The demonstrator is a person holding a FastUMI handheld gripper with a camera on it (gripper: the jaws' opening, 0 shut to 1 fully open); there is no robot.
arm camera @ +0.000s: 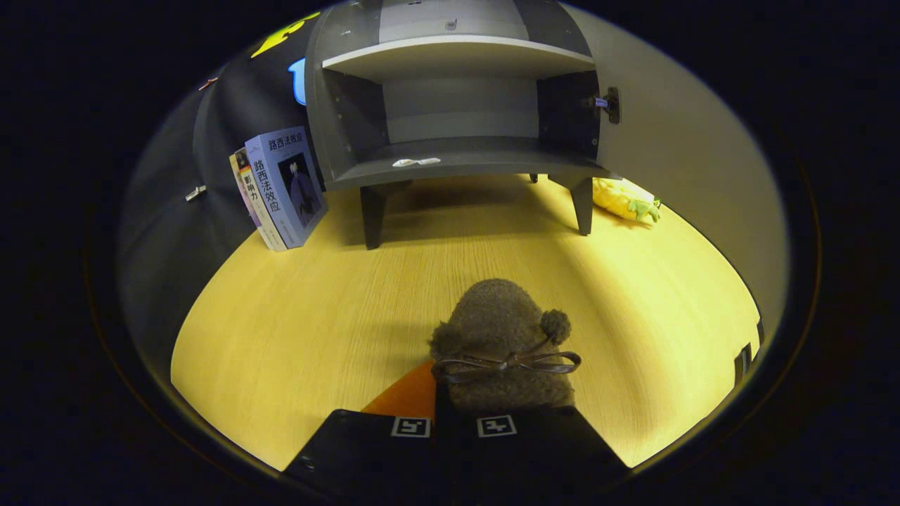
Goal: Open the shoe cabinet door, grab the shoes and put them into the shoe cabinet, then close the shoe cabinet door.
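- Gripper (455, 426) fingers nearly together, clamped on fuzzy brown shoe (503, 344), toe pointing forward, ready for insertion.
- Shoe cabinet (457, 105) well ahead on the floor (295, 316), door (675, 140) swung open, lower shelf free.

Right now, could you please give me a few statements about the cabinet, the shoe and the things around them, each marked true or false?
1. The shoe cabinet door stands open. True.
2. The fuzzy brown shoe rests on the cabinet's lower shelf. False: it sits at the gripper fingers, well short of the cabinet.
3. Books lean beside the cabinet. True.
4. The yellow plush toy lies inside the cabinet. False: it lies on the wooden surface beside a cabinet leg.
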